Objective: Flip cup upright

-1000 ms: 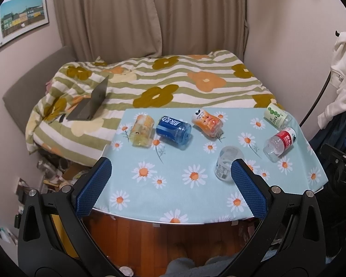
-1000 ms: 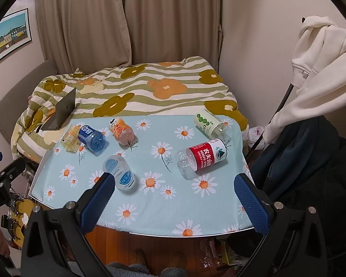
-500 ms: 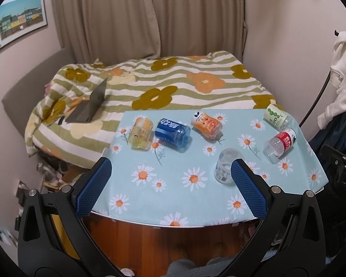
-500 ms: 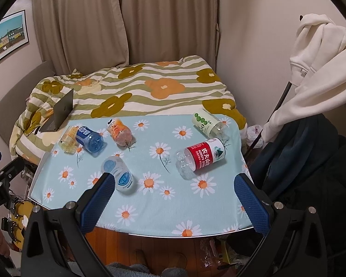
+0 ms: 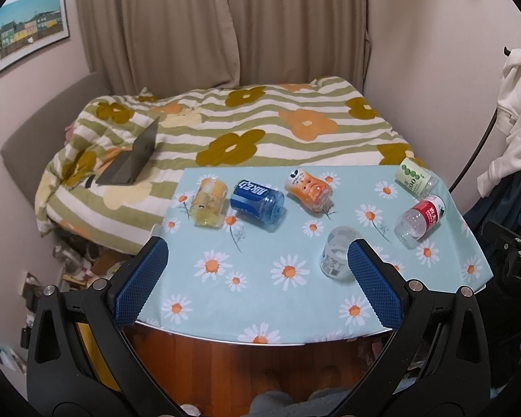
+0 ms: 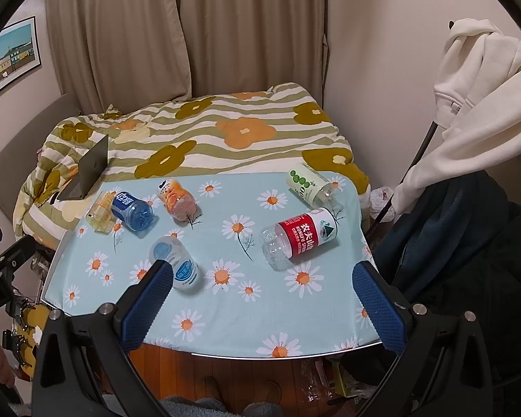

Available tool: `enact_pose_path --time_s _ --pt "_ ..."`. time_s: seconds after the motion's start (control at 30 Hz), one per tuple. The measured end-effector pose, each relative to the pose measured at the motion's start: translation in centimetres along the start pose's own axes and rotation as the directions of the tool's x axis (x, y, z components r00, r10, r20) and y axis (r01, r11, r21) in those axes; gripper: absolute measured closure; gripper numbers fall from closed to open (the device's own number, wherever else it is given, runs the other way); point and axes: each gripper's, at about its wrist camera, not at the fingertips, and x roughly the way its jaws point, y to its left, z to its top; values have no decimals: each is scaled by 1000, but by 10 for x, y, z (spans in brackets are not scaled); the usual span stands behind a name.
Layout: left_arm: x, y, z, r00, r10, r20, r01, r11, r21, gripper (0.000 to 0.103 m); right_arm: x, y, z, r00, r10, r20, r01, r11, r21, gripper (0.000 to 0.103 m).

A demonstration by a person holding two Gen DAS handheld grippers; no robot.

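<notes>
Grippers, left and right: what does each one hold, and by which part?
Nothing is held. The left gripper and right gripper are open above the table, jaws apart.

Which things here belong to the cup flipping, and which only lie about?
For the job:
- six cups on their sides: yellow cup, blue cup, orange cup, clear cup, red-label cup, green-dot cup

Lying about:
- laptop
- striped quilt
- white hoodie

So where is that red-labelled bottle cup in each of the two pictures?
Left wrist view: the red-labelled cup lies on its side at the right edge of the table.
Right wrist view: it lies right of centre.
Shared landmark: the green-dotted cup lies just beyond it in both.
</notes>
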Motion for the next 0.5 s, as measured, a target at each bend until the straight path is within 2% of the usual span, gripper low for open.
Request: enact_pose_path --time_s 0.5 --pt "5 -5 2 1000 16 9 -16 1000 -19 0 2 -4 2 1000 3 -6 -3 1000 2 0"
